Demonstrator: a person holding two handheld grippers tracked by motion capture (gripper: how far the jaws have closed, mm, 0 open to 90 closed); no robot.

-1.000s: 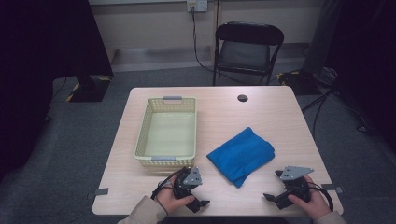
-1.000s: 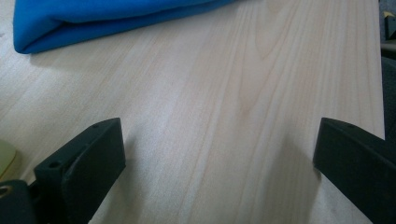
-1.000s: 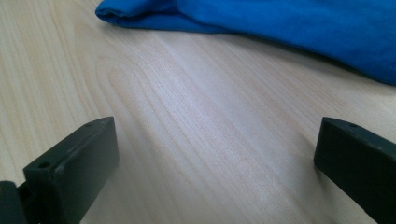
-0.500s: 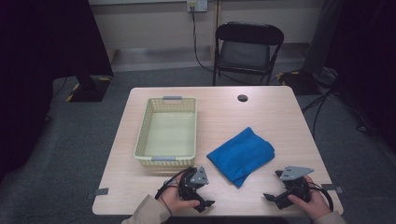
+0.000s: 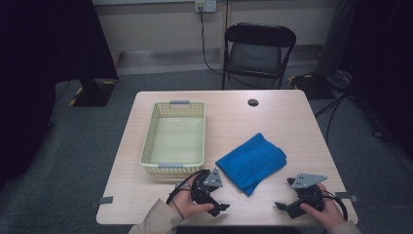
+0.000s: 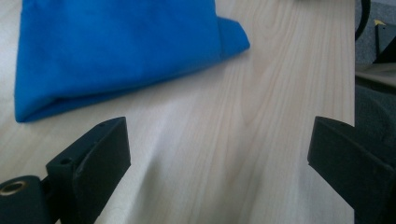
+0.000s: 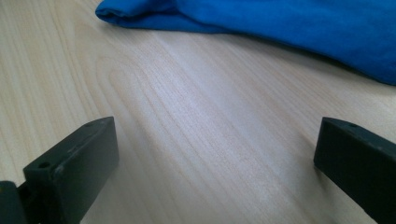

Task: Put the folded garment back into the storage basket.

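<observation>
Cloth: a blue folded cloth (image 5: 252,162) lies flat on the table (image 5: 272,122), right of the middle and nearer the person's edge, with one corner pointing toward that edge.

Cloth up close: in the left gripper view the cloth (image 6: 116,51) takes up the upper left, a folded edge facing the jaws; in the right gripper view it (image 7: 289,28) runs along the top, bare wood between it and the jaws.

Left gripper: the left gripper (image 5: 214,207) sits low over the table near the front edge, held in the left hand (image 5: 187,204) — its jaws stand wide apart with nothing between them, and its grey plate lies just beside the cloth's near left edge. In its own view the left gripper (image 6: 219,158) looks across bare wood at the cloth.

Right gripper: the right gripper (image 5: 285,207) is near the front right corner of the table, held in the right hand (image 5: 324,209) — its jaws are spread wide and empty, clear of the cloth. In its own view the right gripper (image 7: 215,154) has only wood grain between the jaws.

Basket: a pale yellow basket (image 5: 151,151) with mesh walls stands left of the cloth, not touching it.

Table top: a small dark round hole (image 5: 253,102) sits near the far edge.

Behind the table: a black folding chair (image 5: 258,48) stands on the grey floor.
</observation>
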